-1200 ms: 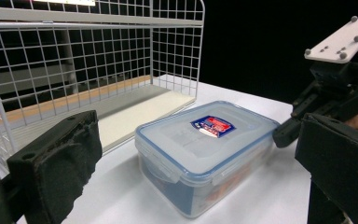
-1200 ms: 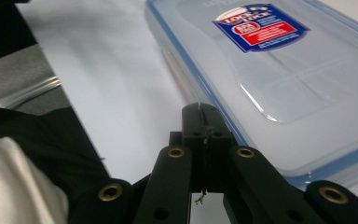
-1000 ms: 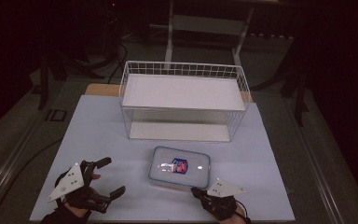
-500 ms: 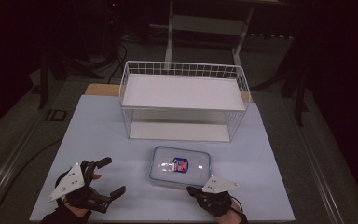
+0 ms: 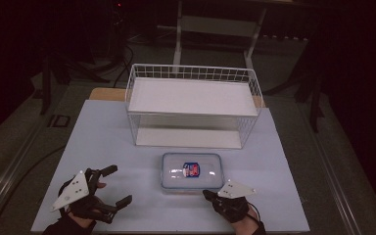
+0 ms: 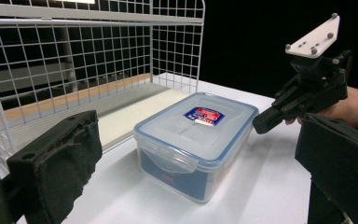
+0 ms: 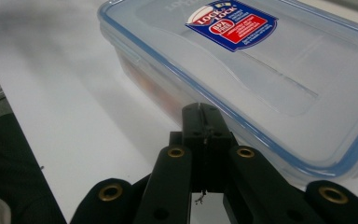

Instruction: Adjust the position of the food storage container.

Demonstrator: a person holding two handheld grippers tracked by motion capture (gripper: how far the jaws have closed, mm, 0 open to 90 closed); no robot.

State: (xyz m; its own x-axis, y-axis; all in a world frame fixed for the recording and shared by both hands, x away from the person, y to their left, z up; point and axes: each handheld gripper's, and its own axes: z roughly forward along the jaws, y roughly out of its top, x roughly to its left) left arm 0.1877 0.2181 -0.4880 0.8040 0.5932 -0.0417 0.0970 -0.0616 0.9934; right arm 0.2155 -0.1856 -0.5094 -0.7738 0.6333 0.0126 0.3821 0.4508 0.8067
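Note:
A clear plastic box (image 5: 192, 171) with a blue-rimmed snap lid and a red and blue label lies on the white table (image 5: 103, 137), in front of the wire basket. My right gripper (image 5: 208, 195) is shut, its tip at the box's near right corner. The right gripper view has the closed jaws (image 7: 204, 114) up against the box (image 7: 261, 60) wall just under the lid rim. My left gripper (image 5: 118, 186) stands wide open to the left of the box, apart from it. In the left gripper view its pads (image 6: 56, 158) frame the box (image 6: 196, 140) and the right gripper (image 6: 264, 124).
A white wire basket (image 5: 192, 105) with a flat white shelf on top stands behind the box, its open front facing me. Its mesh (image 6: 74, 60) rises close to the box's far side. Dark floor, cables and stands surround the table.
My right gripper has crept forward and a little left until its shut tip meets the box's near right corner. The left gripper has hardly moved.

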